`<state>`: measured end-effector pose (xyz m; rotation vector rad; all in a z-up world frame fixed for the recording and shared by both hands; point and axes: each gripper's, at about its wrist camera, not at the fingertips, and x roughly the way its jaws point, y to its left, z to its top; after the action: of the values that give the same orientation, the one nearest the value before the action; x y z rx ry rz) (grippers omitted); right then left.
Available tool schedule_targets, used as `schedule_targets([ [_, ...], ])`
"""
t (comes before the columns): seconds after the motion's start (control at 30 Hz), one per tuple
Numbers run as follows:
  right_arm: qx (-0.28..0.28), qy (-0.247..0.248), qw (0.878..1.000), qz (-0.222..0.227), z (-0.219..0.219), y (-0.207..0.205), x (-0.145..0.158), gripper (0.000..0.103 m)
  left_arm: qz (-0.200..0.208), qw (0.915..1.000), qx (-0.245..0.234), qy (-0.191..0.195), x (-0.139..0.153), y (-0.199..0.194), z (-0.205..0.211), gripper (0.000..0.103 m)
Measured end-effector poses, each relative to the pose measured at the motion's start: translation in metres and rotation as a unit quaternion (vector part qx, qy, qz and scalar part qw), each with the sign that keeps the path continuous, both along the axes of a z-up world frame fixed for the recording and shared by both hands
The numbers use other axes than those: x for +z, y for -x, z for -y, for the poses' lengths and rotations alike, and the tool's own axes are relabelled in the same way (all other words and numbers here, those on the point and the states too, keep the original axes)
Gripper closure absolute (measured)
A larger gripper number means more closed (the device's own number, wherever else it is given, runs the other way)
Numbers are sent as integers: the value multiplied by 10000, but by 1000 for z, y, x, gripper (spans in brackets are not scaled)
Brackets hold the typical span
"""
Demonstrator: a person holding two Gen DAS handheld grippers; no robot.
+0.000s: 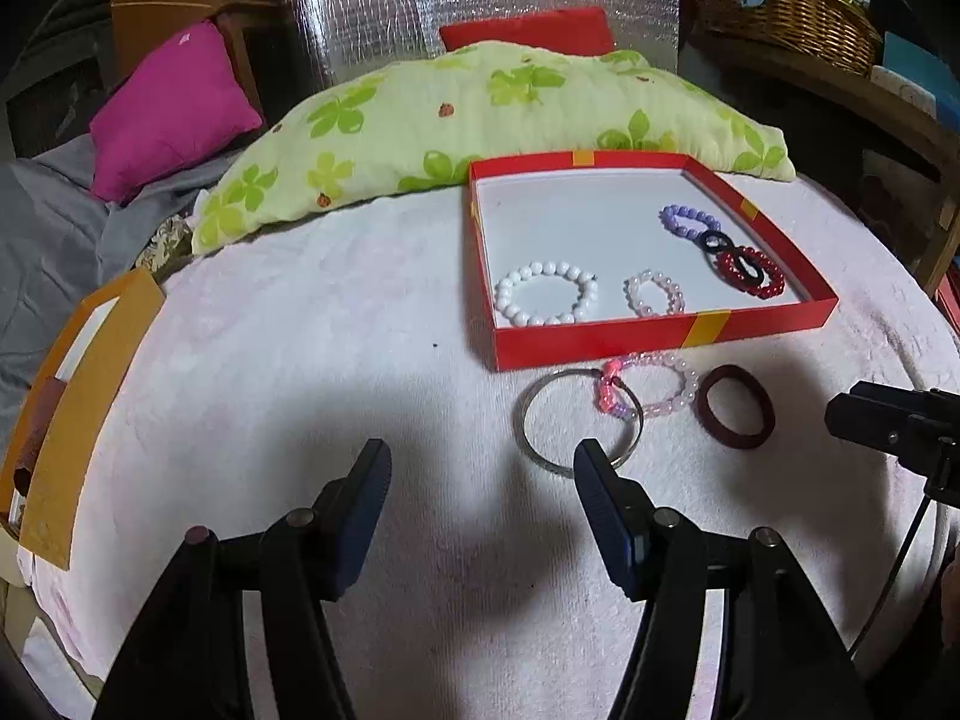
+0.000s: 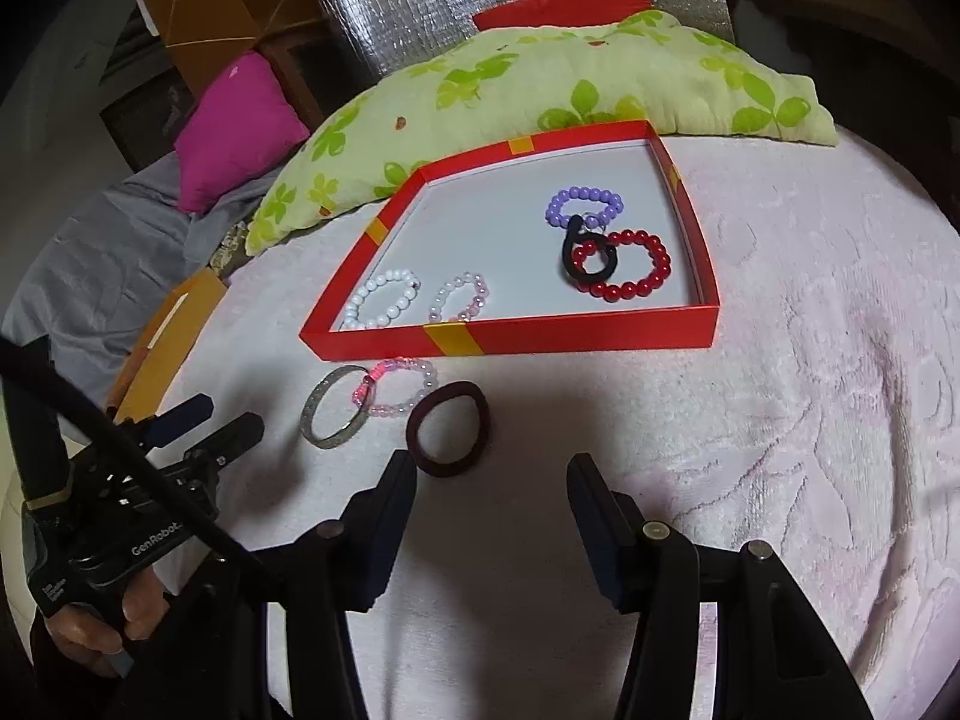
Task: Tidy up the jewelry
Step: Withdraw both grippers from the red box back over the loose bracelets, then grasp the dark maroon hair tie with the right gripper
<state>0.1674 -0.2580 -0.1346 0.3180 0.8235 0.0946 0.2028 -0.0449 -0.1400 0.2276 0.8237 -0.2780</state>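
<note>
Five pieces already inside red box (image 2: 576, 342): white bead bracelet (image 1: 545, 293), small pale pink bead bracelet (image 1: 654, 293), purple bead bracelet (image 2: 583, 205), black hair tie (image 2: 585, 255) lying over red bead bracelet (image 2: 627, 264).

Three pieces outside on pale pink towel (image 2: 750, 420), close to box's near wall: silver bangle (image 1: 579, 417), pink bead bracelet (image 1: 660, 384) with pink knot overlapping bangle's rim, dark maroon hair tie (image 2: 447, 429) just beside them.

Left gripper (image 1: 480, 462) spread, nothing between pads, right fingertip (image 1: 591, 462) in front of bangle's near edge; contact impossible to tell.

Right gripper (image 2: 492, 471) spread, empty, left fingertip (image 2: 399, 471) just beside maroon hair tie.

Green flowered pillow (image 1: 480, 114) behind box; magenta cushion (image 1: 168, 114) further left.
</note>
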Motion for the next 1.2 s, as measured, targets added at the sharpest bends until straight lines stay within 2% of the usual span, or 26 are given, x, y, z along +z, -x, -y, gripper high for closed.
schedule_targets([
  [0.17, -24, -102, 9999, 12, 2, -1, -1, 47, -199, 9998, 32, -6, -7, -5, 0, 39],
  [0.33, -28, -20, 10000, -24, -5, -8, -5, 54, -441, 9990, 59, 12, -15, -9, -1, 39],
  [0.53, -148, 66, 9998, -119, -12, -27, -16, 62, -693, 9973, 119, 210, -19, -13, -5, 39],
  [0.63, -180, 139, 9995, -208, -16, -38, -26, 71, -806, 9961, 145, 321, -21, -16, -7, 39],
  [0.67, -227, 265, 9992, -199, -18, -40, -29, 79, -829, 9958, 146, 359, -21, -17, -7, 39],
  [0.73, -247, 459, 9985, -135, -21, -40, -29, 87, -847, 9953, 119, 457, -20, -18, -8, 39],
  [0.8, -271, 447, 9986, -116, -18, -38, -29, 95, -860, 9947, 58, 563, -19, -18, -7, 39],
  [1.0, -371, 495, 9980, -141, -11, -31, -27, 96, -956, 9925, -200, 734, -18, -19, 5, 39],
  [1.2, -500, 523, 9972, -172, -2, -20, -23, 96, -1179, 9896, -154, 812, -24, -29, 11, 38],
])
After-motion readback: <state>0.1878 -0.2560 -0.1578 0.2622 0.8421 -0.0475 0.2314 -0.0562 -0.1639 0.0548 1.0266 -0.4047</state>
